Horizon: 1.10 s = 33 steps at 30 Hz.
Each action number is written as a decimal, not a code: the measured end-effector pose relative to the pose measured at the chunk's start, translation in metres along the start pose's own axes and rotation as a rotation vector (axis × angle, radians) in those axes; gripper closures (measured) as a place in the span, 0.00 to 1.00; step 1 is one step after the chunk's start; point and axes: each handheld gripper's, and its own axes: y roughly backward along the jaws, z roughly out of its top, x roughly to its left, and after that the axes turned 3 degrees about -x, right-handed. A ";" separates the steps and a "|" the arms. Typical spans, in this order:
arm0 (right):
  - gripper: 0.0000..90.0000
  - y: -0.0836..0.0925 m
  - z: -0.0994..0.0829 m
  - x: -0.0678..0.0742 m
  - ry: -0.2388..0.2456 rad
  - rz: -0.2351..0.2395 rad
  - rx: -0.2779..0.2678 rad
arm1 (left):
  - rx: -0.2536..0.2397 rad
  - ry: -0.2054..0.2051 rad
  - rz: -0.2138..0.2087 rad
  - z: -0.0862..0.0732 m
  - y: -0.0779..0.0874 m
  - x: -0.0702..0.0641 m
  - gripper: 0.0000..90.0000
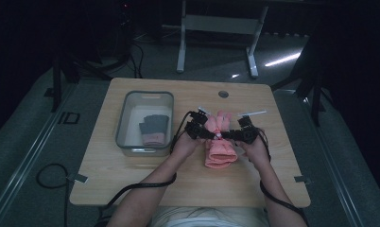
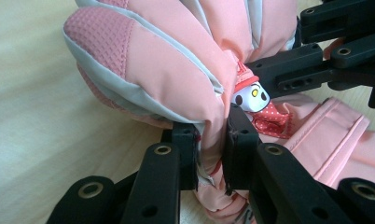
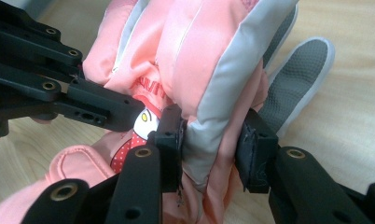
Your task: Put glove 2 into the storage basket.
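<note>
Glove point(image 1: 220, 142): pink, grey-trimmed, bunched | left gripper point(image 2: 212, 154): jaws clamp glove | right gripper point(image 3: 213, 156): jaws pinch glove

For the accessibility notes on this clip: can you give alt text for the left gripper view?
The left gripper has its two black fingers pinched shut on a fold of a pink and white padded glove lying on the pale wooden table. The right gripper reaches in from the upper right beside a small cartoon tag.
</note>
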 end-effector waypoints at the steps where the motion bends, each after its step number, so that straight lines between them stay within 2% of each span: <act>1: 0.72 0.002 0.002 0.002 0.006 -0.001 -0.008 | -0.007 -0.001 0.003 0.002 0.004 -0.001 0.86; 12: 0.73 0.019 0.033 0.027 0.064 0.014 -0.081 | -0.079 -0.031 0.042 0.019 0.051 -0.006 0.87; 23: 0.73 0.034 0.084 0.062 0.144 0.018 -0.140 | -0.153 -0.063 0.123 0.045 0.106 -0.007 0.87; 28: 0.73 0.032 0.103 0.077 0.184 0.032 -0.152 | -0.174 -0.066 0.159 0.048 0.128 -0.002 0.87; 29: 0.73 0.032 0.103 0.077 0.184 0.032 -0.152 | -0.174 -0.066 0.159 0.048 0.128 -0.002 0.87; 30: 0.73 0.029 0.111 0.085 0.198 0.040 -0.150 | -0.183 -0.055 0.172 0.047 0.137 0.002 0.87; 33: 0.73 0.024 0.120 0.095 0.215 0.054 -0.147 | -0.190 -0.048 0.194 0.045 0.150 0.008 0.87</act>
